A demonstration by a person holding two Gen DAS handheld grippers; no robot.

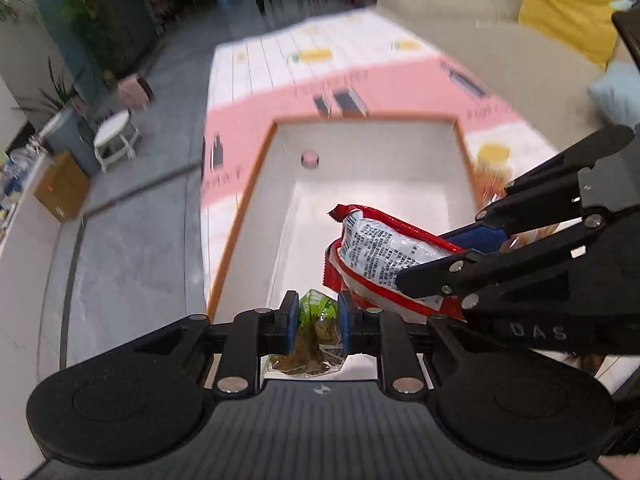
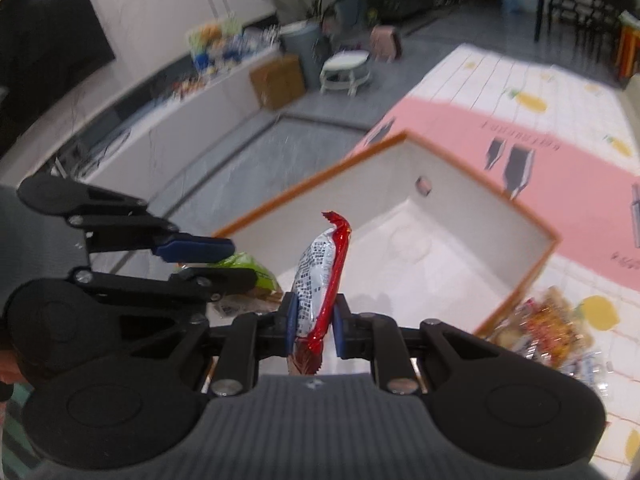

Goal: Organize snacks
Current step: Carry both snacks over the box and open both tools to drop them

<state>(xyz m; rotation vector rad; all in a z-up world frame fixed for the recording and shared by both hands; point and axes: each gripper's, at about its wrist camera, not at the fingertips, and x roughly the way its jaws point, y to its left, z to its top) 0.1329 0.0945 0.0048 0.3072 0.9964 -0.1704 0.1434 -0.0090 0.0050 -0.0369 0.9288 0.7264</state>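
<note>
A white box with an orange rim (image 1: 239,220) (image 2: 480,189) stands on the pink and white tablecloth, and nothing shows on its floor. My left gripper (image 1: 317,315) is shut on a green and clear snack packet (image 1: 320,334) over the box's near end. Just to its right, my right gripper (image 1: 452,254) pinches a red and white snack packet (image 1: 380,252) that juts over the box. The right wrist view shows that gripper (image 2: 314,320) shut on the red packet (image 2: 320,276), which stands upright. At its left is the left gripper (image 2: 240,264) with the green packet (image 2: 256,270).
A pile of mixed snacks (image 2: 548,328) (image 1: 492,178) lies on the tablecloth (image 1: 360,80) beside the box's right wall. The table's left edge drops to grey floor. Beyond are a white stool (image 1: 116,136), a cardboard box (image 1: 60,190) and a sofa with a yellow cushion (image 1: 568,8).
</note>
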